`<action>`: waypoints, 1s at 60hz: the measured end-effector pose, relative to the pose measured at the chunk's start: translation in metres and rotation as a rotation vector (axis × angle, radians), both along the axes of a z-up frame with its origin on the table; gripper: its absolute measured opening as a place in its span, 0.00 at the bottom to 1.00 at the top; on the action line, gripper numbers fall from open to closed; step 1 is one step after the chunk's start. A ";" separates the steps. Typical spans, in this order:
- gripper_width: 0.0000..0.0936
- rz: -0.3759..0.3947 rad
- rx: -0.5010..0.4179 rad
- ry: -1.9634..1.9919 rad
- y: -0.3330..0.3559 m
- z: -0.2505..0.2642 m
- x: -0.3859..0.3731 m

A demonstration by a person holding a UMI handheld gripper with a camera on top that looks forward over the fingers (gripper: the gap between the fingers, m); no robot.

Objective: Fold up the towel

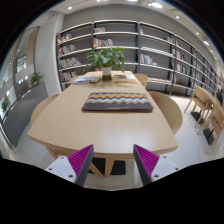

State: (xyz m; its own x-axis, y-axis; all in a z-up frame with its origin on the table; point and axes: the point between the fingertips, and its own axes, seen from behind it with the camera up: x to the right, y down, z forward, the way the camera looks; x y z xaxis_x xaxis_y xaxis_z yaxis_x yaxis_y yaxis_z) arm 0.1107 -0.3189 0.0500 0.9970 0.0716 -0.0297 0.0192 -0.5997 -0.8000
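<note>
Towel (117,101) lies on table (60,125), beyond spread fingers (79,160).

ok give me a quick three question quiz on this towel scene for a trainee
1. True or false: the gripper already holds the towel.
2. What stands on the table beyond the towel? A) a potted plant B) a laptop C) a kettle
3. Fill in: the towel lies flat and shows a ______ pattern.

Key
1. False. The fingers are open with nothing between them, and the towel lies well ahead of them on the table.
2. A. The potted plant stands at the far end, in front of the bookshelves.
3. Zigzag stripes, with a darker border.
</note>
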 end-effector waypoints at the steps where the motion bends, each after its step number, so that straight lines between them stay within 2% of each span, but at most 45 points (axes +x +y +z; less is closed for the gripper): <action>1: 0.86 0.006 -0.003 -0.006 0.004 -0.004 -0.004; 5: 0.85 0.034 -0.018 -0.019 0.023 0.004 -0.003; 8: 0.85 0.038 -0.011 -0.019 0.060 -0.011 -0.053; 20: 0.83 0.064 -0.006 -0.023 0.175 -0.014 -0.116; 27: 0.81 0.059 -0.019 -0.044 0.246 -0.023 -0.144; 35: 0.76 0.051 -0.051 -0.054 0.293 -0.040 -0.159; 40: 0.68 0.046 -0.079 -0.086 0.312 -0.053 -0.158; 43: 0.61 0.035 -0.078 -0.106 0.314 -0.054 -0.154; 51: 0.33 -0.009 -0.077 -0.114 0.313 -0.055 -0.141; 59: 0.30 0.015 -0.100 -0.109 0.312 -0.057 -0.140; 60: 0.25 0.012 -0.103 -0.115 0.313 -0.056 -0.138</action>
